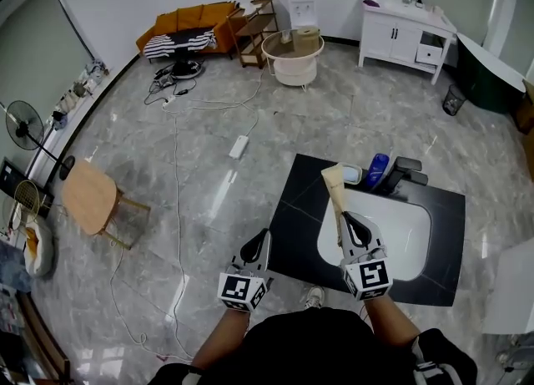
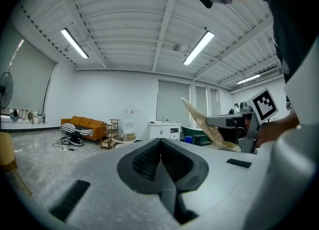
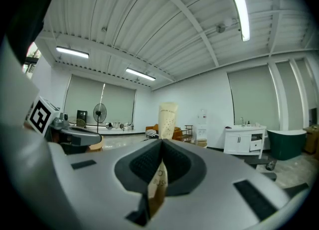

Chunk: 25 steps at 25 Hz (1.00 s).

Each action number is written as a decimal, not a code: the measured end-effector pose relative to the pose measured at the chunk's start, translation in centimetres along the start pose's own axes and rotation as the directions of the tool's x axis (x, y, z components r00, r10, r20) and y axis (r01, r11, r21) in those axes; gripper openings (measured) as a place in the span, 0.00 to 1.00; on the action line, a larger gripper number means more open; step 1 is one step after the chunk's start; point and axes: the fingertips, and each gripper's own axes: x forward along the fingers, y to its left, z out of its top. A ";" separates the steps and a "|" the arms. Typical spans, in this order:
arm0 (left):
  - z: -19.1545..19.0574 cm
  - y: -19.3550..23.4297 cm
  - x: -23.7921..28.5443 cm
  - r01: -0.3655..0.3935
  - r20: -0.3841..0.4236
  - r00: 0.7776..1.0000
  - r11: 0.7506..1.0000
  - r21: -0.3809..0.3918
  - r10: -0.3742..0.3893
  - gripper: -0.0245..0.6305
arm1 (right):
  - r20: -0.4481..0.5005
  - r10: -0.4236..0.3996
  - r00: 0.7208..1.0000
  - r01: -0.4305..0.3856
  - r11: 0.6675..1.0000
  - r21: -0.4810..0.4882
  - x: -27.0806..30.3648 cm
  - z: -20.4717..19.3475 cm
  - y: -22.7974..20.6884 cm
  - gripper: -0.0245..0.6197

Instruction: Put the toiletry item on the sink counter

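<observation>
1. The task is partway done, judging from the views: the toiletry item [image 1: 335, 195] is already lifted and carried over the desk [image 1: 302, 208], but nothing shows it set down.
2. The right tongs [image 1: 348, 223] are clamped on the item's near end. In the right gripper view the tan sleeve is pinched between the two pads, and the rest of it stands up past them.
3. In the head view the item hangs over the left rim of the white basin [image 1: 400, 226]. Its far end points toward the desk's far edge, near a blue bottle [image 1: 377, 170].
4. What is left: lower it onto a bare black part of the desk, most likely the strip left of the basin, and release.
5. The left tongs [image 1: 255, 251] are closed on nothing. They hover off the desk's near left corner, taking no part.
6. The item is long, flat and narrow, in a tan paper sleeve with small dark print too blurred to read. The free end is cut square and slightly wider. It looks light and stiff enough to hold straight from one end, though the thin sleeve could twist in the grip.
</observation>
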 end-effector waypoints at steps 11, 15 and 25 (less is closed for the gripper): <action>-0.7 -0.1 5.3 0.033 -0.032 0.999 0.999 -0.008 -0.033 0.05 | -0.021 -0.002 1.000 0.003 1.000 0.026 2.9 -0.8 -2.8 0.05; -1.0 0.5 6.3 0.059 -0.044 0.997 0.998 -0.004 -0.059 0.05 | -0.028 -0.015 0.999 0.016 0.999 0.042 4.0 -1.3 -2.9 0.05; -0.5 3.4 8.2 0.149 -0.056 0.987 0.989 0.012 -0.148 0.05 | -0.068 -0.077 0.995 0.083 0.993 0.089 6.6 -2.3 -2.4 0.05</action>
